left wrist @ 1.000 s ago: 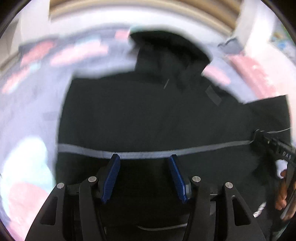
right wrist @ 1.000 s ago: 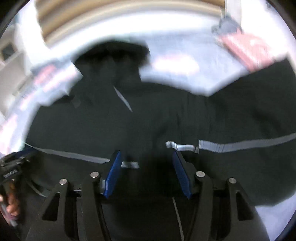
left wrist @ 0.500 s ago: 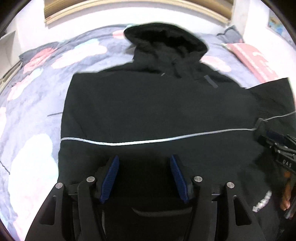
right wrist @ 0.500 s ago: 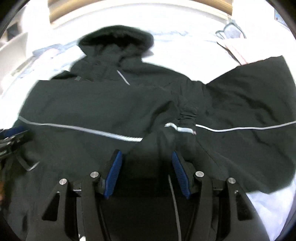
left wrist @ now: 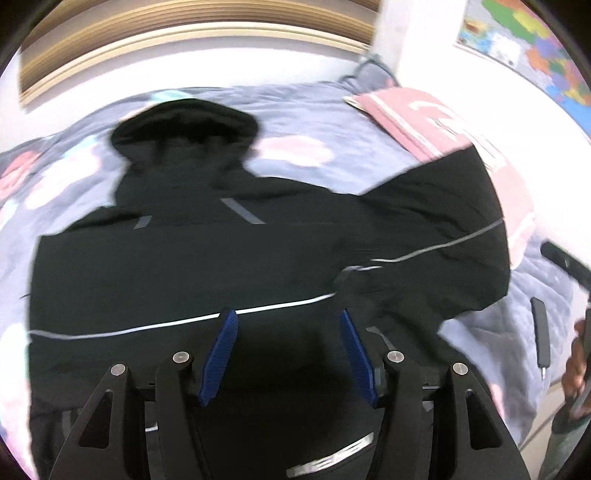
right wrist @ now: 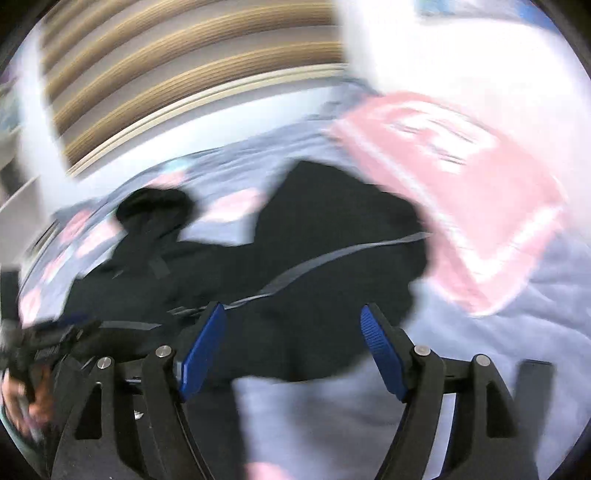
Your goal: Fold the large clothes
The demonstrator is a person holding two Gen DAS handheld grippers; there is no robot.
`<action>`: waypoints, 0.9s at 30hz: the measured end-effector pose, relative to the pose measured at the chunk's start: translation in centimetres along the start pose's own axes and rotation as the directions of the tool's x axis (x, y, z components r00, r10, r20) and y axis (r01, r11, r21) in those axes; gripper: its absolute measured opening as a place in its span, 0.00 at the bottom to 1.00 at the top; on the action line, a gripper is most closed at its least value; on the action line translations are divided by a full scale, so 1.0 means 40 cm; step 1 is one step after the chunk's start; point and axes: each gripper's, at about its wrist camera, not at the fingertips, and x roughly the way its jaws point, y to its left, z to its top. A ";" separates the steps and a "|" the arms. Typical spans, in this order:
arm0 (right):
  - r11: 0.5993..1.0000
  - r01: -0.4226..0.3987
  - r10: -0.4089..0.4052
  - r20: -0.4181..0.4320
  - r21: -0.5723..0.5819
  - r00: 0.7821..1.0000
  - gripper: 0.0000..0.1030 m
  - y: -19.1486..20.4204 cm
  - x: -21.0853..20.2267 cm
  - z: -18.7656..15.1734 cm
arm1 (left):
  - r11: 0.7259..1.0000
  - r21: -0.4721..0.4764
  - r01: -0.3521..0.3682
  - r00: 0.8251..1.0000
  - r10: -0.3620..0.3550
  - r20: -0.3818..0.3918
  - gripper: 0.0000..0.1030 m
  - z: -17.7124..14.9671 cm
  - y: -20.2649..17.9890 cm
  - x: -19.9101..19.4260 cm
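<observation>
Bedding in grey-blue with pink and white cloud shapes covers the bed (left wrist: pixel 317 110) and fills the ground ahead of both grippers; on it lies the black hooded jacket (left wrist: pixel 192 266), spread flat, its body directly ahead of and beneath the left gripper (left wrist: pixel 290 354), its hood (left wrist: pixel 184 125) at the far end, pointing away towards the wooden headboard (left wrist: pixel 184 33); one sleeve (left wrist: pixel 443 221) reaches out to the right of the left gripper, and a thin reflective stripe (left wrist: pixel 280 306) runs across the chest and along that sleeve, passing just beyond the blue fingertips. In the right wrist view, heavily blurred, the same sleeve lies ahead of the right gripper (right wrist: pixel 291 350) and to its left, with bare bedding beneath its right finger. A pink pillow (left wrist: pixel 436 125) sits beyond the sleeve, to the far right of the left gripper; above it a coloured map (left wrist: pixel 532 48) hangs on the wall; a small dark slim object (left wrist: pixel 541 336) lies on the bedding well right of the left gripper, too small to name. The left gripper's jaws stand apart, holding nothing, above the jacket's lower part; the right gripper's jaws are likewise spread wide and empty, over the sleeve's near edge.
</observation>
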 end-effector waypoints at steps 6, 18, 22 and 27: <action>0.972 -0.046 0.061 -0.058 0.230 0.996 0.76 -0.263 0.127 0.055 | 0.998 0.054 0.034 0.999 -0.032 -0.036 0.58 0.026 -0.153 0.116; 0.870 -0.176 0.260 -0.126 0.461 0.958 0.76 -0.405 0.464 0.081 | 0.999 0.038 0.036 0.997 -0.033 -0.064 0.58 0.045 -0.184 0.202; 0.871 -0.203 0.285 -0.122 0.448 0.951 0.76 -0.383 0.503 0.089 | 0.998 0.046 0.034 0.997 -0.030 -0.076 0.58 0.038 -0.185 0.218; 0.932 -0.169 0.215 -0.115 0.320 0.970 0.19 -0.331 0.436 0.104 | 0.998 0.042 0.037 0.996 -0.033 -0.082 0.58 0.035 -0.196 0.228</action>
